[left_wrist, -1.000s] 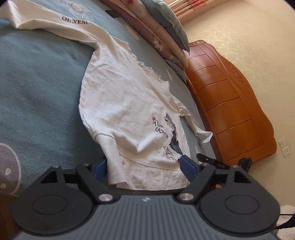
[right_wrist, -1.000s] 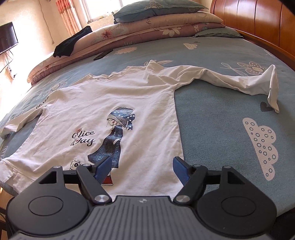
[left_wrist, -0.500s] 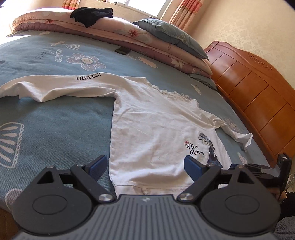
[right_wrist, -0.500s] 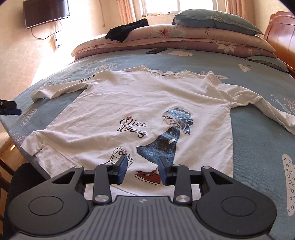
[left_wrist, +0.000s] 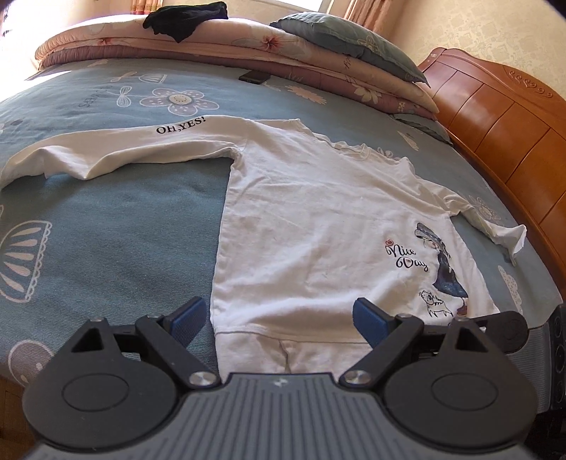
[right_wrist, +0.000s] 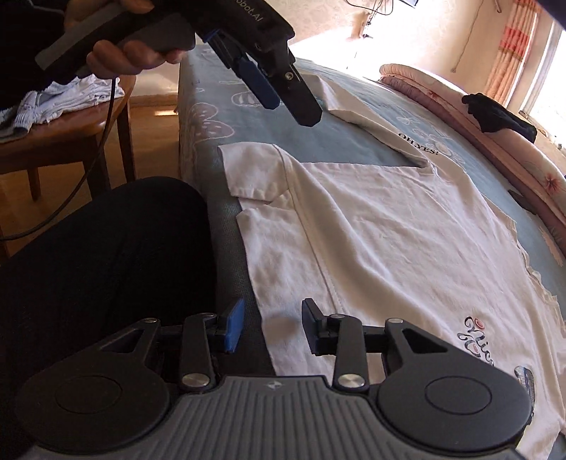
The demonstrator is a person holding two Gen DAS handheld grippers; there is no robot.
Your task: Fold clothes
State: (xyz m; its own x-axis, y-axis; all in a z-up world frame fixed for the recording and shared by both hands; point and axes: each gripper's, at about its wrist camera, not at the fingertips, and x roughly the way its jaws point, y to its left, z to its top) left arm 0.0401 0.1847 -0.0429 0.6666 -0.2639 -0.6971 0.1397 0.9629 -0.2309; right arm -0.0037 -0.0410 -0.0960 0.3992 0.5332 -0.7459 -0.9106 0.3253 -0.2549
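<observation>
Shirt (left_wrist: 318,226) lies flat on bed (left_wrist: 116,226), unfolded. Left gripper (left_wrist: 279,315) wide open, empty, above the hem; right gripper (right_wrist: 270,327) half-open, empty, straddling hem edge for a pinch.

Daylight from window (right_wrist: 544,70) blows out the top of both views; fisheye bends edges, corners vignette dark; bed (left_wrist: 106,226) sharp, evenly lit, shadows soft.

A blue patterned bedspread (left_wrist: 106,230) covers the bed. Folded quilts (left_wrist: 247,46) lie stacked at the far side with a dark garment (left_wrist: 184,16) and a grey-green pillow (left_wrist: 346,42) on top. A wooden headboard (left_wrist: 502,131) stands right.
</observation>
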